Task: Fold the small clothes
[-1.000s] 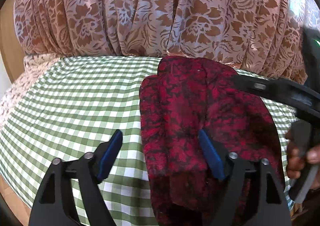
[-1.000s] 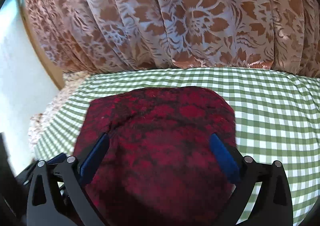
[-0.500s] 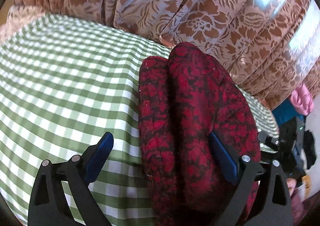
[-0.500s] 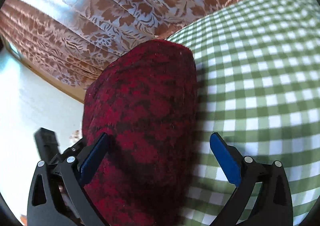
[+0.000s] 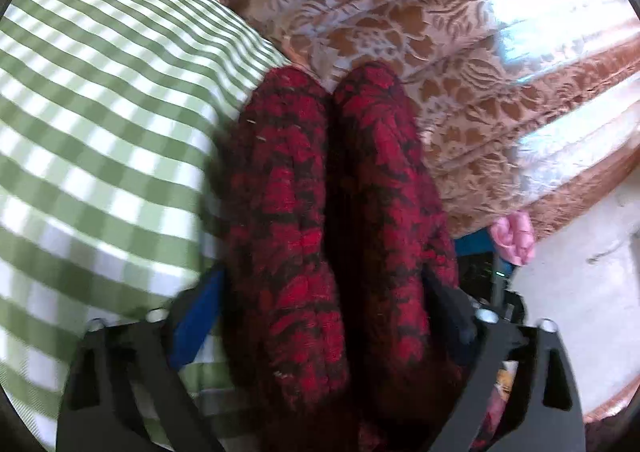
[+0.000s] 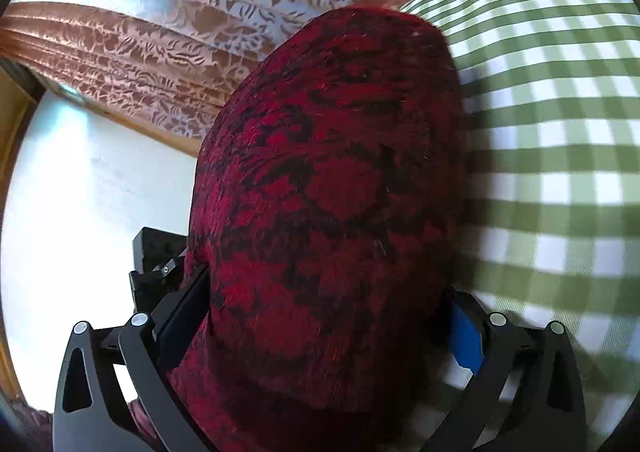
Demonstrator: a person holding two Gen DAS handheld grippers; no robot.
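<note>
A red and black patterned garment (image 5: 320, 212) lies folded into a thick bundle at the edge of a green checked cloth (image 5: 100, 132). My left gripper (image 5: 316, 304) straddles one end of it. Its jaws are closing, with the two rolled folds between them, and the blue left pad (image 5: 196, 316) stands just beside the fabric. From the opposite side my right gripper (image 6: 326, 316) straddles the same garment (image 6: 328, 192), which bulges up and fills the gap between its wide jaws. The pads sit at the fabric's sides without squeezing it.
A brown floral curtain (image 5: 440, 32) hangs close behind the cloth-covered surface (image 6: 560, 112). Beyond the garment in the left wrist view lie a pink item (image 5: 514, 238), something blue and the other gripper's black body (image 5: 496, 280). White wall (image 6: 80, 212) and wooden trim show past the edge.
Both grippers have dropped, rolled and come in close to the garment. It now fills the space between each pair of jaws; before, the pads stood well clear of its sides.
</note>
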